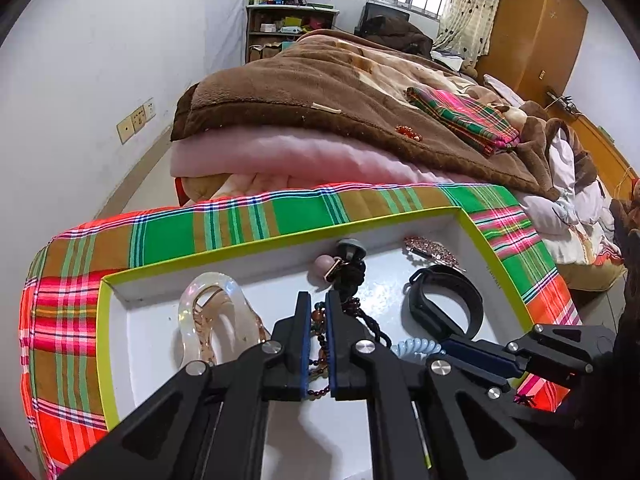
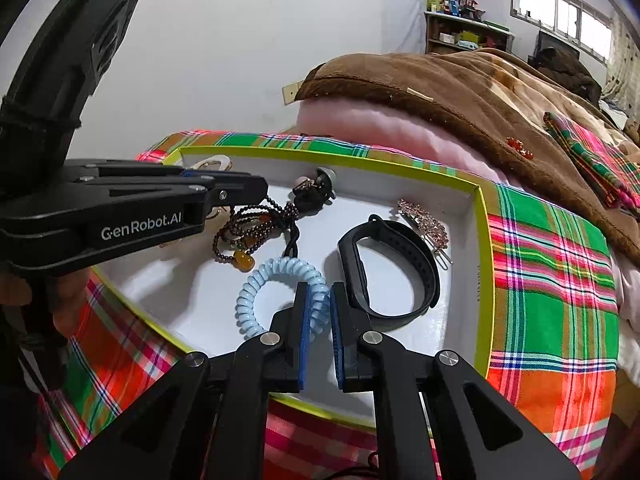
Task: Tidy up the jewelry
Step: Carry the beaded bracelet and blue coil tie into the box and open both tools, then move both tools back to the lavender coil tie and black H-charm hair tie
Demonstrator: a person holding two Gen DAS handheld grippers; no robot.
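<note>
while both tools sit over the white tray point(image 2: 478, 248) w/ the yellow-green rim, each already has something pinched: the left gripper point(image 1: 319, 336) has its jaws drawn nearly together on the dark beaded necklace point(image 2: 240, 232), whose strands run up between the blue pads in the left wrist view, and the right gripper point(image 2: 319, 316) is clamped on the near-right arc of the pale blue spiral hair tie point(image 2: 256, 292). both items lie inside the tray, which rests on a plaid cloth point(image 2: 552, 280) at the bed's edge. key relation: necklace pile is left of centre, hair tie just in front of it and toward the right gripper, so each hand is on the piece nearest to it. necklace's long axis runs away from the left gripper toward the far wall of the tray, ending at a black knot w/ a pink bead point(image 1: 325, 267) (looks tangled w/ a braided cord, can't tell for sure). black wristband point(image 2: 388, 268) sits just right of the hair tie, sparkly hair clip point(image 2: 424, 220) beyond it, clear bangle point(image 1: 212, 312) at far left. i'd guess next is lifting apart; the risk is the cord dragging neighbours.
</note>
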